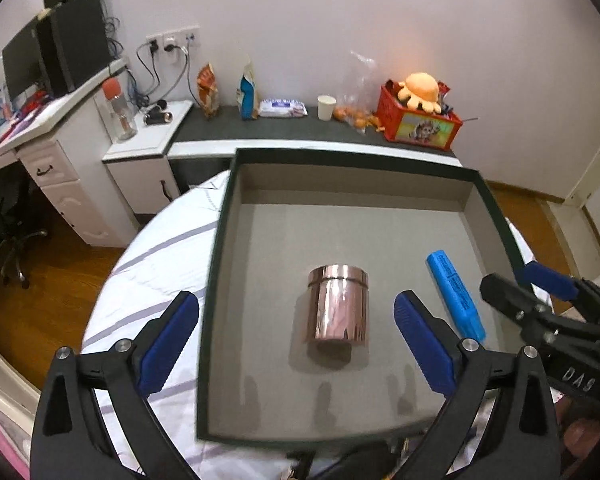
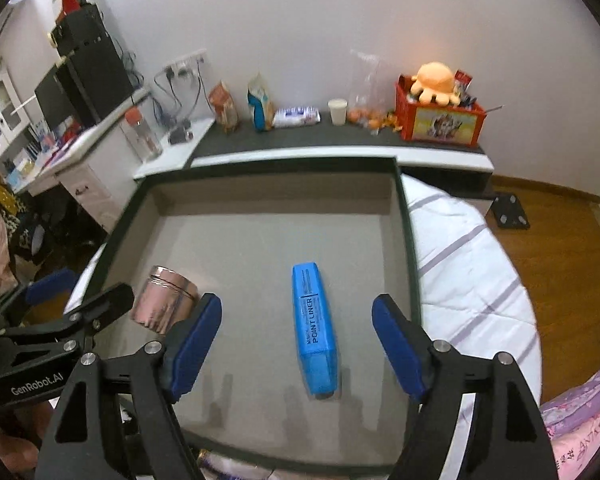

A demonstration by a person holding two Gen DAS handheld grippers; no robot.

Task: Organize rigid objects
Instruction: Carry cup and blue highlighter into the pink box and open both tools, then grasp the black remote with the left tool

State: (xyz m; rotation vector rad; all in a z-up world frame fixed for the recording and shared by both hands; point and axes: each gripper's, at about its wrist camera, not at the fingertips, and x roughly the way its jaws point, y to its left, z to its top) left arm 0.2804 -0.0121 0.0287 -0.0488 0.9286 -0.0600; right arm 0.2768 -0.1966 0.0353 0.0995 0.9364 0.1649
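Left tool (image 1: 296, 344) nearest the lens: jaws spread wide, nothing between the pads. Its left finger hangs outside the box wall, the right finger over the box floor. Right tool (image 2: 298, 346) likewise released, both fingers over the floor, nothing gripped.

Copper tin (image 1: 339, 307): stands upright on the grey floor of the box (image 1: 216, 264), ahead of the left tool, between the lines of its fingers but clear of both pads. Judged rigid, thin-walled, polished, so likely slippery; the lid seam near the top suggests gripping the body below it, across the round sides, squarely so it does not squirt out.

Blue highlighter (image 2: 315, 326): lies flat on the box floor, long axis running away from the right tool, between its fingers and free of them. Judged light, stiff plastic with flat sides; best taken across the narrow width near the middle.

Tin and highlighter sit apart, side by side, tin on the left. The box rests on a white striped bed cover (image 2: 468, 280). Both items look placed.
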